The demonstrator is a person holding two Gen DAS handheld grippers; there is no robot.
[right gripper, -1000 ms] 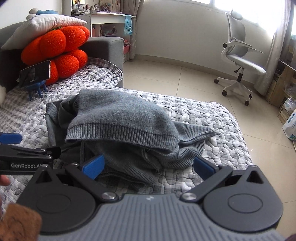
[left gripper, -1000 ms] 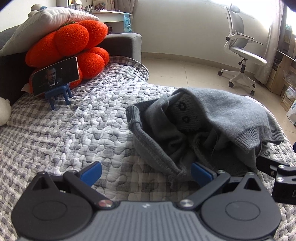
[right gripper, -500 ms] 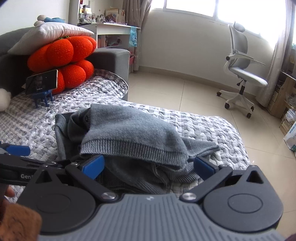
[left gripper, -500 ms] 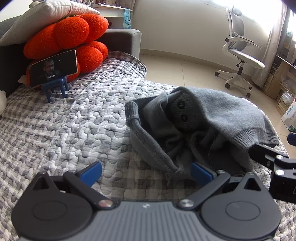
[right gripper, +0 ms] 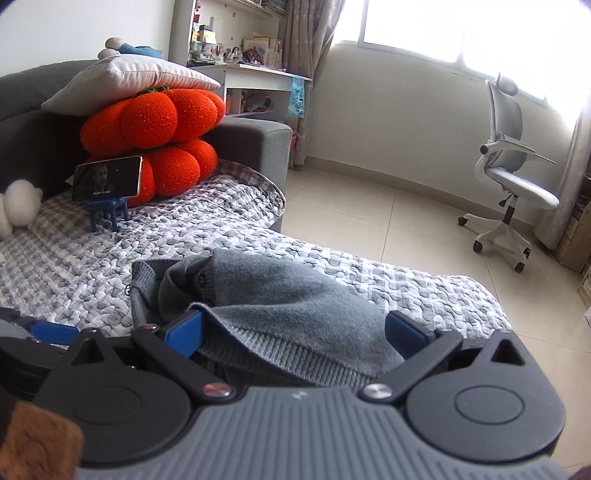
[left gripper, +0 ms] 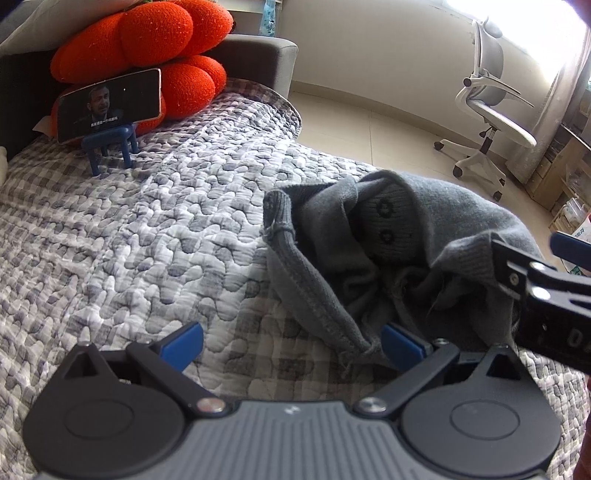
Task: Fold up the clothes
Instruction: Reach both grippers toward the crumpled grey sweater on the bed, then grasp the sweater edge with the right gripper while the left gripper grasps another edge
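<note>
A crumpled grey knit sweater [left gripper: 424,236] with two dark buttons lies on the quilted bed cover [left gripper: 147,240]. My left gripper [left gripper: 291,347] is open over the quilt, and its right pad [left gripper: 402,349] sits against the sweater's near hem. The right gripper [right gripper: 295,332] has its jaws closing, still wide apart, with the sweater's [right gripper: 295,295] ribbed hem lying between the blue pads. In the left wrist view the right gripper [left gripper: 532,254] reaches in from the right edge, over the sweater's far side.
A phone on a blue stand [left gripper: 110,103] leans against orange pumpkin cushions [left gripper: 155,33] at the head of the bed. A white pillow [right gripper: 125,81] tops them. An office chair [right gripper: 513,173] stands on the tiled floor beyond the bed's right edge.
The right gripper has moved in over the sweater's ribbed hem and tipped upward, its jaws a little narrower. The left gripper has tilted slightly and stays by the near hem.
</note>
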